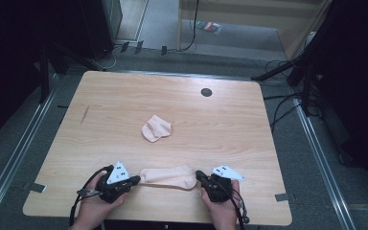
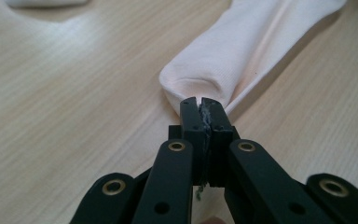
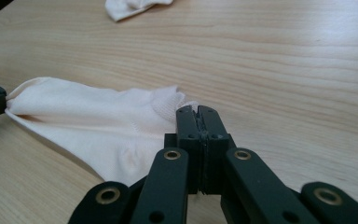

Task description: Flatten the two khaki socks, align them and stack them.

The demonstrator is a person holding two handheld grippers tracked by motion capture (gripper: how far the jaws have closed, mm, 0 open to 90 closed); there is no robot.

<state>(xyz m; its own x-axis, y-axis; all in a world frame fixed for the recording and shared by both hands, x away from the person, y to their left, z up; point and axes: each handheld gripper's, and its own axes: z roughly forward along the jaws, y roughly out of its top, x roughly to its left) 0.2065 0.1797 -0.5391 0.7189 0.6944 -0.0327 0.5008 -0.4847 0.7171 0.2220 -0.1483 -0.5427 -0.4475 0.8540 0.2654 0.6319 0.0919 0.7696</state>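
- The left gripper has its jaws pressed together on the rounded end of a pale pink sock; in the left gripper view the fabric bunches right at the black tips, and how much cloth sits between the pads is hidden by the jaws themselves.
- The right gripper is likewise pinched shut on the other end of the same sock; in the right gripper view the edge of the cloth disappears behind the tips, so the exact bite is hard to make out.
- From the high view, the left gripper and right gripper face each other near the front edge of the table, with the sock stretched flat between them.
- The left hand and right hand come in from the bottom edge, cut off at the wrists by the frame.
- At the far left of the right gripper view a black tip of the left gripper holds the sock's far end, mostly cut off by the picture's edge.
- A second sock, crumpled, lies near the middle of the table, well apart from the grippers; its folds hide its shape.
- A small dark hole sits near the table's far edge.
- Beyond the table the floor is dim, and cables trail off into shadow at the right.
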